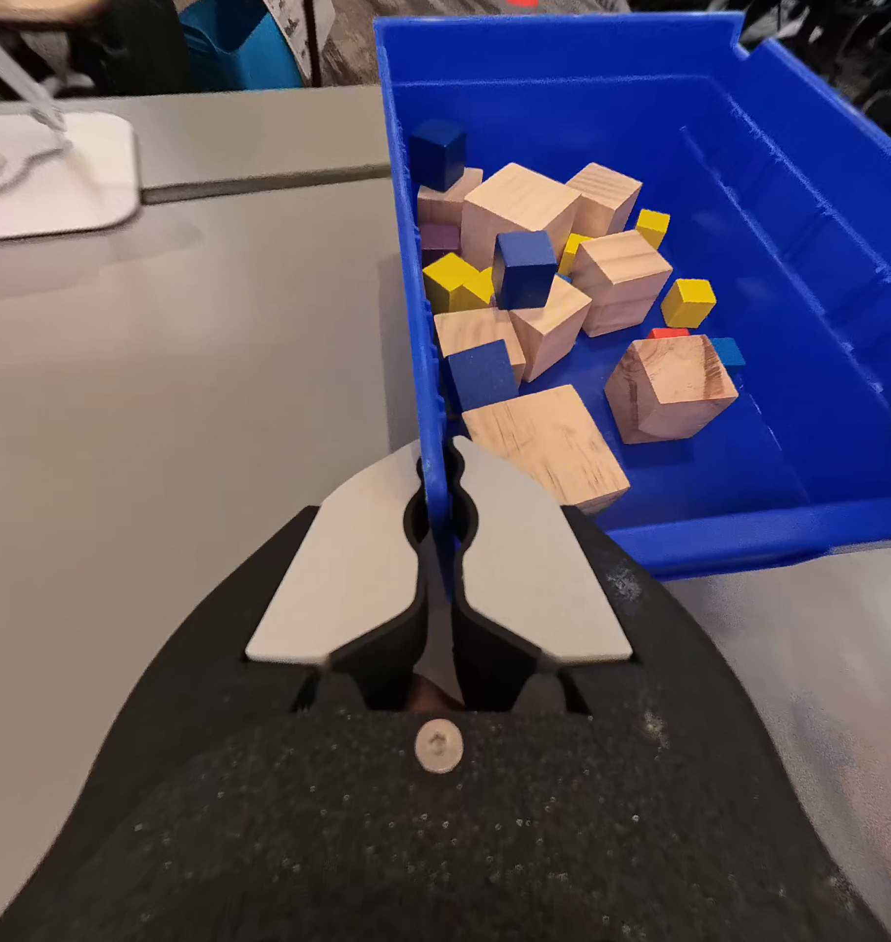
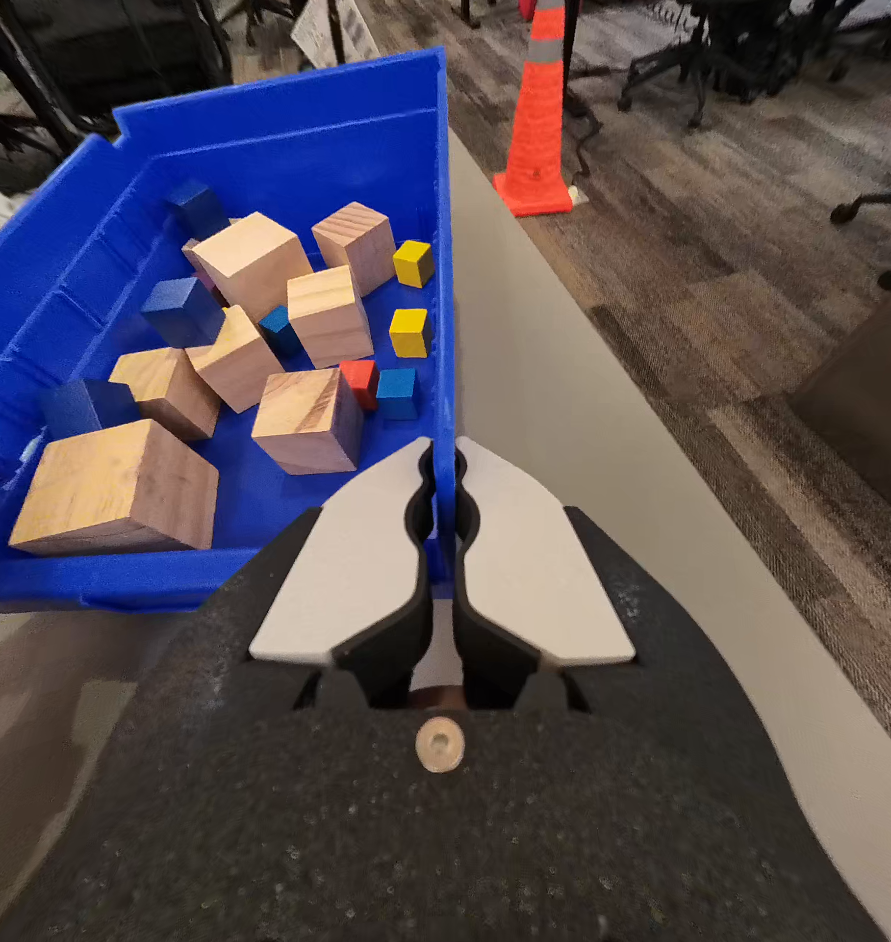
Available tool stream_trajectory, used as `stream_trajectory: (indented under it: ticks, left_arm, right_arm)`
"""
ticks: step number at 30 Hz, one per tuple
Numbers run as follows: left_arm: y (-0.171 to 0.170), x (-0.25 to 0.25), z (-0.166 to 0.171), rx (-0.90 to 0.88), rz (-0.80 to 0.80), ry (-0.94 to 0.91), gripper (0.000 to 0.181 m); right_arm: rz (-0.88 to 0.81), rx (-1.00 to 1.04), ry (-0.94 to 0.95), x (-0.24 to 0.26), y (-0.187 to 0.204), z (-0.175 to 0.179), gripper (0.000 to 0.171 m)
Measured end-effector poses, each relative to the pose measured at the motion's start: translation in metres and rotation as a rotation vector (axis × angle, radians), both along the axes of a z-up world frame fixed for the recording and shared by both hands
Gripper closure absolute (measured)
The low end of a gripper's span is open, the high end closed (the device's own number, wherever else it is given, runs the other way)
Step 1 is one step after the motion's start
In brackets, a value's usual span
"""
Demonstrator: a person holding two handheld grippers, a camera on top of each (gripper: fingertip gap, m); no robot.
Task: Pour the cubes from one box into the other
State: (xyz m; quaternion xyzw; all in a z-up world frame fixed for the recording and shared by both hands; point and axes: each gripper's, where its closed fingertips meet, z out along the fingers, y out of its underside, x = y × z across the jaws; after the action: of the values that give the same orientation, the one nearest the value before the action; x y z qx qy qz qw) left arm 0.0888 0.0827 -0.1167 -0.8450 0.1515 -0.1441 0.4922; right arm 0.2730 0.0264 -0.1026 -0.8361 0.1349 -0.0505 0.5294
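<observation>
A blue plastic box (image 1: 738,168) holds several wooden cubes (image 1: 670,390) and small painted cubes in blue, yellow and red. My left gripper (image 1: 437,453) is shut on the box's left wall (image 1: 423,326), one finger outside and one inside. In the right wrist view the same box (image 2: 290,132) shows with the cubes (image 2: 305,418) lying toward its left side. My right gripper (image 2: 443,448) is shut on the box's right wall (image 2: 446,306). The box looks tilted and lifted off the grey table (image 1: 178,357). No second box is in view.
A white stand base (image 1: 61,178) lies on the table at the far left. The table's right edge (image 2: 688,459) runs close to my right gripper, with carpet floor beyond. An orange traffic cone (image 2: 540,117) and office chairs stand on the floor.
</observation>
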Motion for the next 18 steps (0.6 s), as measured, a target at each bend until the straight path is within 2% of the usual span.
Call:
stream_trajectory:
  ticks: [3, 8, 14, 18]
  left_arm:
    - [-0.003, -0.046, 0.023, 0.055, 0.048, 0.004, 0.179]
    - [-0.003, -0.162, 0.041, 0.066, 0.175, 0.011, 0.178]
    - [-0.003, -0.292, 0.025, 0.010, 0.292, 0.042, 0.179]
    - [0.005, -0.333, -0.001, -0.040, 0.255, 0.080, 0.178]
  right_arm:
    - [0.049, 0.045, 0.004, -0.044, 0.006, 0.017, 0.169]
    - [0.183, 0.063, -0.002, -0.156, 0.029, 0.036, 0.169]
    - [0.332, 0.014, 0.006, -0.286, 0.055, 0.018, 0.169]
    - [0.338, -0.041, 0.031, -0.327, 0.063, -0.011, 0.169]
